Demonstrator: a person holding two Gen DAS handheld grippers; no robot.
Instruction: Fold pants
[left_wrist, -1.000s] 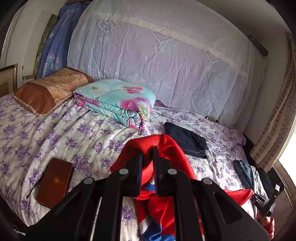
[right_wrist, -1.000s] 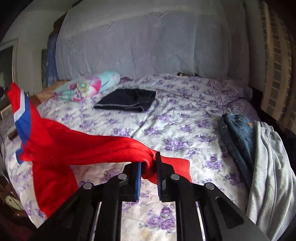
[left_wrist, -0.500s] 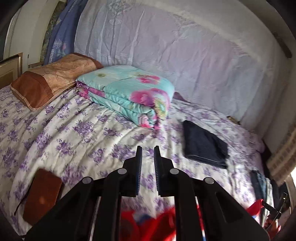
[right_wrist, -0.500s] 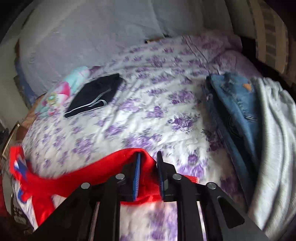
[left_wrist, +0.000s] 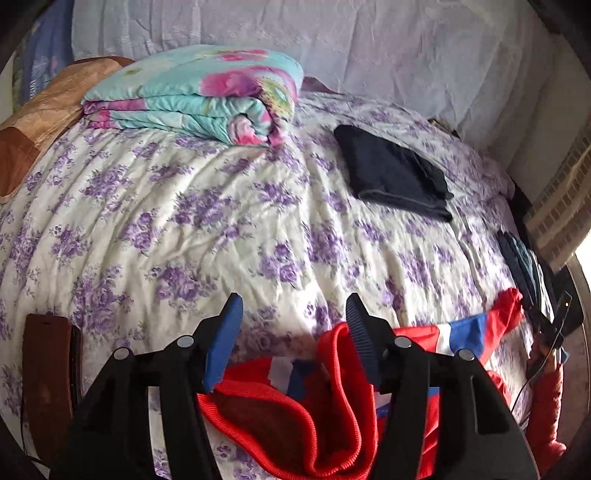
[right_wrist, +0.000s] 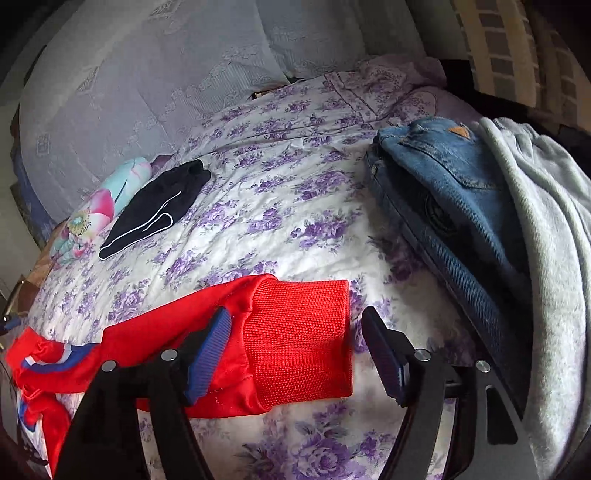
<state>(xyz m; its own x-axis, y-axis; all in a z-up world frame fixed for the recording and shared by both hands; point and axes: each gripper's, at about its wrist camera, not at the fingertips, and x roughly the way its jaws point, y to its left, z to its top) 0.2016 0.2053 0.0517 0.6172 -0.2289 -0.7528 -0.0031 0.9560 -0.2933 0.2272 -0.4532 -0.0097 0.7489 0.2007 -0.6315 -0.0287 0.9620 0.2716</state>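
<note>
Red pants (right_wrist: 295, 332) on bed btwn both tongs (right_wrist: 295, 341), opening, ungripped.

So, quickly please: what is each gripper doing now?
Left gripper: opening, fingers off the red pants.
Right gripper: opening, red cuff lies between its fingers, not pressed.

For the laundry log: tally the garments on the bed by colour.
Red: 1, red track pants
Black: 1, folded black garment
Blue: 1, blue jeans
Grey: 1, grey garment
Total: 4
</note>
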